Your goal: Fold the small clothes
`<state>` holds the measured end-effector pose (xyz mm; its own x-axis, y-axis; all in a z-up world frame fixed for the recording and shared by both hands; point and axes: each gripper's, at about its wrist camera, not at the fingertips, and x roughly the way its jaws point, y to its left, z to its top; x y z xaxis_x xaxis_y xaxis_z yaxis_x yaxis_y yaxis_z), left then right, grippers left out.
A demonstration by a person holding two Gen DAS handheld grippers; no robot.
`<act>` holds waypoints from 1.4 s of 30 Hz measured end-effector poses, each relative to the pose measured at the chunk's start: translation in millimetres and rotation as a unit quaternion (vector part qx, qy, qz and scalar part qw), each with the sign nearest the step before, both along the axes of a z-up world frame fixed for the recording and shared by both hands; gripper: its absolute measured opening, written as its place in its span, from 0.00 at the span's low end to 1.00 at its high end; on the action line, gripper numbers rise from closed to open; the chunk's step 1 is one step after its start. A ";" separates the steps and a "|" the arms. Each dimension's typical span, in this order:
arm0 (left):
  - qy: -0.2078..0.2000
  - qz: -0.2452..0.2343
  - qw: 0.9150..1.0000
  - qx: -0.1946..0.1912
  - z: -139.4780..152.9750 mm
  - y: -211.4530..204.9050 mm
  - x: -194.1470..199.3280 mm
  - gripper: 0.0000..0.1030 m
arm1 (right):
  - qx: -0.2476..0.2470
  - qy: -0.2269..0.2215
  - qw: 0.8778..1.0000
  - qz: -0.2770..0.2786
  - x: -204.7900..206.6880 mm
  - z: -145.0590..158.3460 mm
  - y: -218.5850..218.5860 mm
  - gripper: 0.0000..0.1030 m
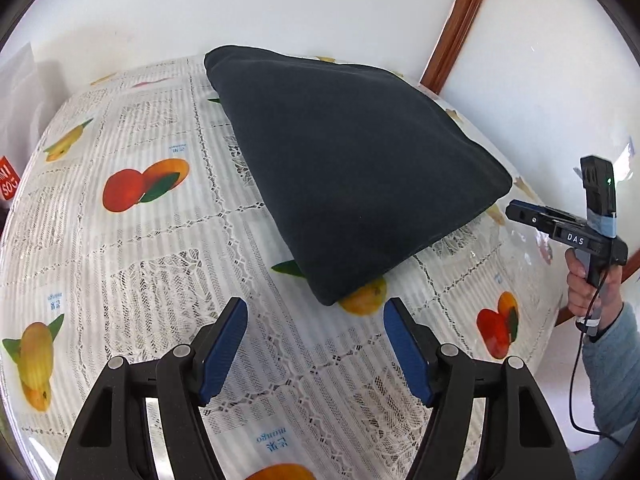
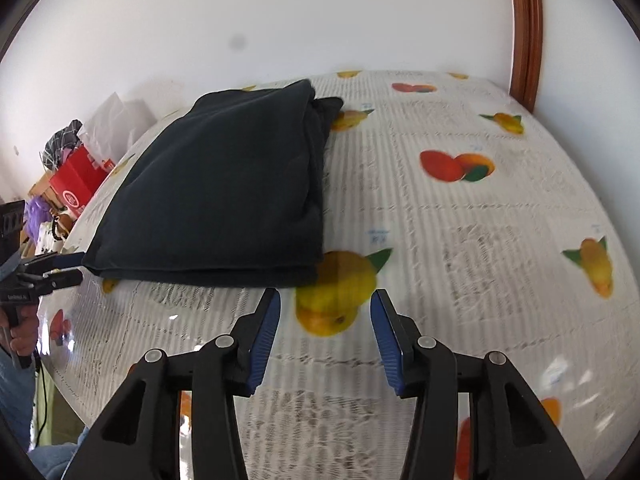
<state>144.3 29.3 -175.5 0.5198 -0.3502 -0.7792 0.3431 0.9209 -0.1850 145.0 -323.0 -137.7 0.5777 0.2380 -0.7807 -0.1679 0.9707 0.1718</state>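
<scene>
A dark navy garment (image 1: 352, 168) lies folded into a thick rectangle on the fruit-print tablecloth (image 1: 140, 264). It also shows in the right wrist view (image 2: 224, 192), with stacked layers along its near edge. My left gripper (image 1: 316, 320) is open and empty, just short of the garment's near corner. My right gripper (image 2: 325, 312) is open and empty, above the cloth in front of the garment's near right corner. The right gripper (image 1: 516, 213) also shows at the right of the left wrist view, beside the garment's right corner. The left gripper (image 2: 76, 268) shows at the left of the right wrist view.
A white wall stands behind the table, with a brown wooden frame (image 1: 456, 28) at the right. Beyond the table's far left edge are a red box (image 2: 78, 180), white bags (image 2: 116, 120) and other clutter. The table edge (image 2: 68, 360) drops off at the left.
</scene>
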 end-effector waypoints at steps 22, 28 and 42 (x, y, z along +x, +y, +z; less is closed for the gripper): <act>0.000 0.031 0.999 0.007 -3.9 -16.0 96.9 0.24 | 0.042 -0.027 0.997 -0.065 87.6 -14.6 12.8 0.17; 0.010 0.049 0.999 0.006 -8.6 -19.1 102.0 0.27 | 0.026 -0.015 0.997 -0.071 92.3 -14.1 11.7 0.22; -0.026 0.106 0.994 0.032 34.8 -16.0 40.4 0.35 | -0.032 -0.020 0.993 -0.115 19.1 35.2 -5.5 0.45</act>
<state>184.6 13.3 -140.7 0.6166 -0.1797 -0.7665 0.1480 0.9827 -0.1113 164.1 -328.5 -102.5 0.6413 0.0466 -0.7659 0.0544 0.9929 0.1060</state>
